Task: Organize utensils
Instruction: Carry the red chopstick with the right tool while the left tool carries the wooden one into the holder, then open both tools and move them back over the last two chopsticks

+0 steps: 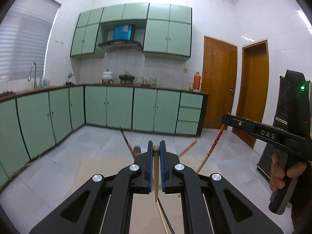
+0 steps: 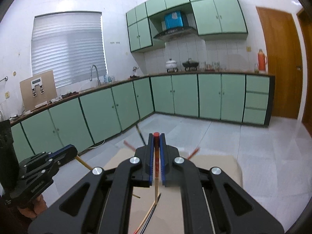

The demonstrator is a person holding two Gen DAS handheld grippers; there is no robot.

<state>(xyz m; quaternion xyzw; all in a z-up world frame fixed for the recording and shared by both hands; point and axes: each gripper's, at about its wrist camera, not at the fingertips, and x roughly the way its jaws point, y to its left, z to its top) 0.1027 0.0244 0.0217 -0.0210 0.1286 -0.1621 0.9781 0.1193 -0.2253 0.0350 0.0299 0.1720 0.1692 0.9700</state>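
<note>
Green cabinets (image 1: 109, 107) ran along two walls of the kitchen, with a grey tiled floor (image 1: 93, 142) under them and two wooden doors (image 1: 218, 81) at the right. On the far worktop stood a white pot (image 1: 107, 75), a dark pot (image 1: 126, 77) and a red thermos (image 1: 197, 81).

Your left tongs (image 1: 156, 148) were closed on a plain wooden chopstick (image 1: 156, 167). The blue pads (image 1: 150, 165) pressed it from both sides, its thick end showed just past the tips, and its thin end pointed back toward the camera.

Your right tongs (image 2: 156, 136) were closed also, on a chopstick with a red end (image 2: 156, 156). It lay along the jaws, red end forward and pale thin end toward the camera. In the left view you saw this same stick hanging down from the right tongs, which your hand (image 1: 286, 175) held at the right edge.

Both chopsticks were held in the air above a beige table (image 2: 214, 165). Below them more chopsticks (image 2: 150, 214) lay on the table, some pale and some dark, and they crossed each other. Other thin red sticks (image 1: 187, 148) beyond the tongs were too blurred to tell well.
</note>
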